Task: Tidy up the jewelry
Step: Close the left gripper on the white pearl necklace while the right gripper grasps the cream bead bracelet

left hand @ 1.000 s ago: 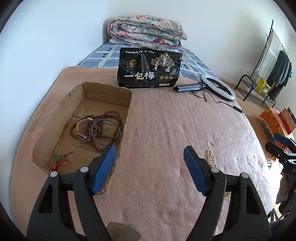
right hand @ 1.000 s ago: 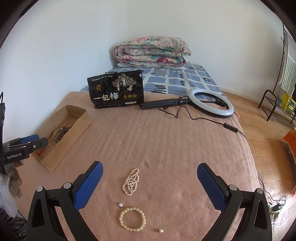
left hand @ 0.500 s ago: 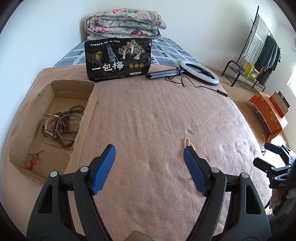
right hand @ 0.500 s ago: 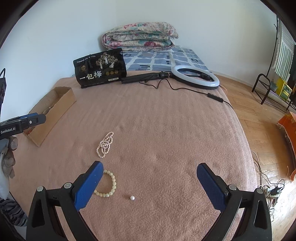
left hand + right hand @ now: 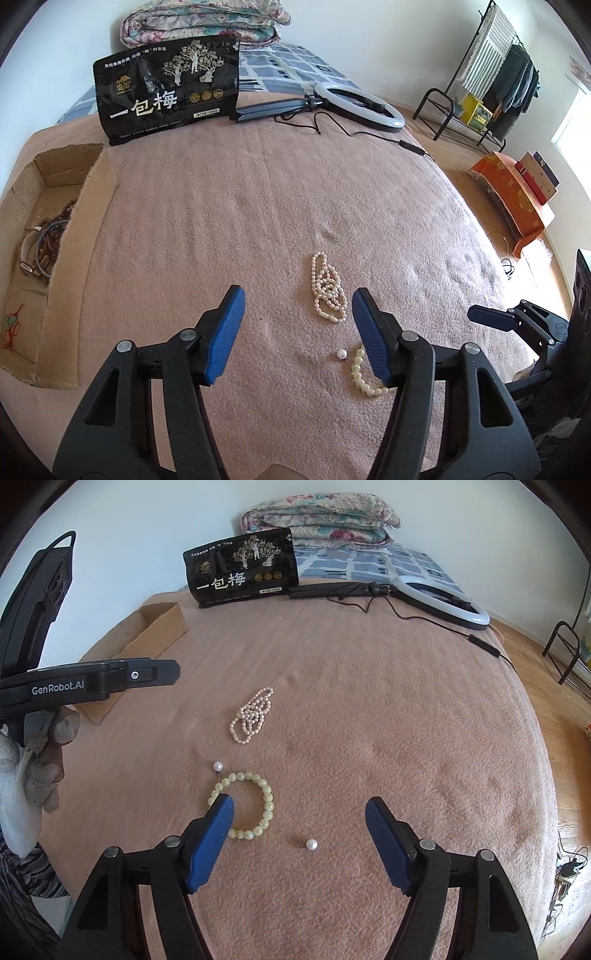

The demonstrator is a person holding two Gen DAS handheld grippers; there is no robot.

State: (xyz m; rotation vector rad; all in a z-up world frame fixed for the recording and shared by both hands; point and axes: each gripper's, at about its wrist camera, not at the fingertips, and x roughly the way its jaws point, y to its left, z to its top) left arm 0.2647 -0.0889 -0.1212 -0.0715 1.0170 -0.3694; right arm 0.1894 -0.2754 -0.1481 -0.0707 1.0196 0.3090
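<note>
A pearl necklace (image 5: 328, 291) lies bunched on the pink blanket (image 5: 258, 206). My left gripper (image 5: 298, 299) hovers over it, and the necklace sits between the closing jaws, near the right finger, untouched. A pearl stud (image 5: 341, 354) and a pale bead bracelet (image 5: 364, 380) lie just below. In the right wrist view my right gripper (image 5: 299, 805) is also closing, over a second pearl stud (image 5: 311, 844) that the pads do not touch. Its left finger covers part of the bracelet (image 5: 267, 805). The cardboard box (image 5: 92, 206) at the left holds wooden beads and a bangle (image 5: 48, 240).
A black snack bag (image 5: 166, 88) stands at the back of the blanket beside a ring light (image 5: 360, 105) whose cable (image 5: 436, 622) trails right. A folded quilt (image 5: 321, 513) lies behind. A clothes rack (image 5: 480, 85) and an orange box (image 5: 513, 192) stand on the floor to the right.
My left gripper swung right, away from the box, and sank over the pearl necklace. My right gripper dropped toward the bracelet and loose pearl. Both pairs of jaws narrowed.
</note>
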